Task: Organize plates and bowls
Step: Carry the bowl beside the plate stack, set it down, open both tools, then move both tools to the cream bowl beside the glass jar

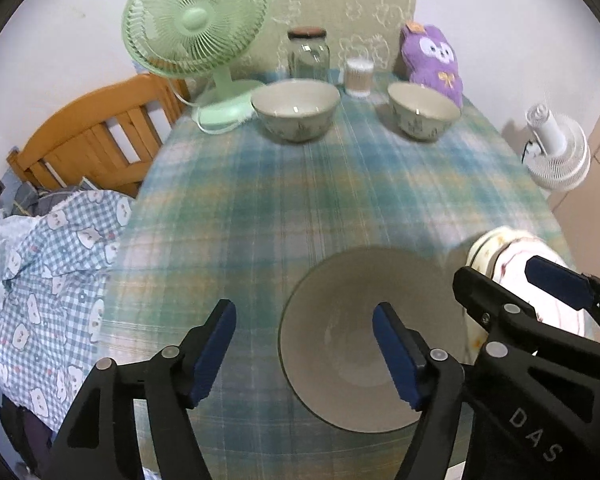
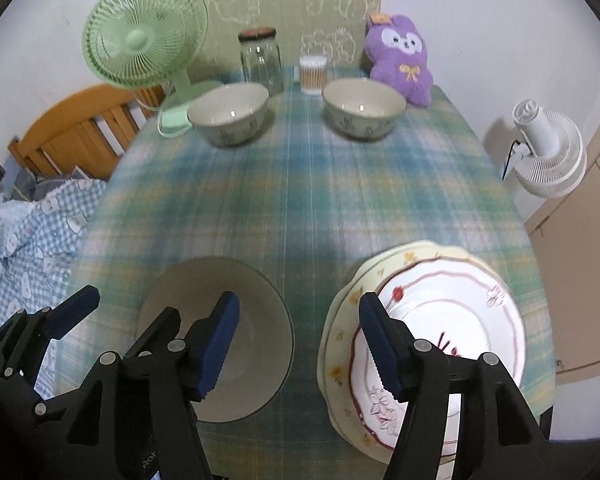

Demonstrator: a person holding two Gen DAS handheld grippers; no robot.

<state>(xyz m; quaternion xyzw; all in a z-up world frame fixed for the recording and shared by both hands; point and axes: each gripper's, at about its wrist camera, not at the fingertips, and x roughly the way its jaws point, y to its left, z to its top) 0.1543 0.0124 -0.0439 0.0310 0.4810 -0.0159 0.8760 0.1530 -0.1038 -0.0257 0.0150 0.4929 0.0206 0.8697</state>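
A table under a blue-green plaid cloth (image 2: 300, 200) stands against a white wall, with a green fan (image 2: 140, 40), a glass jar (image 2: 260, 60) and a purple plush toy (image 2: 400, 60) along its far edge. Two bowls sit at the back, the left bowl (image 2: 228, 118) and the right bowl (image 2: 364, 108) well apart. At the near edge a third, near bowl (image 2: 256, 300) stands beside a stack of plates (image 2: 460, 320). The left gripper (image 1: 304, 344) hangs with jaws wide apart above that near bowl's rim, holding nothing. The right gripper (image 2: 300, 344) is likewise wide open and empty, over the gap between bowl and plates.
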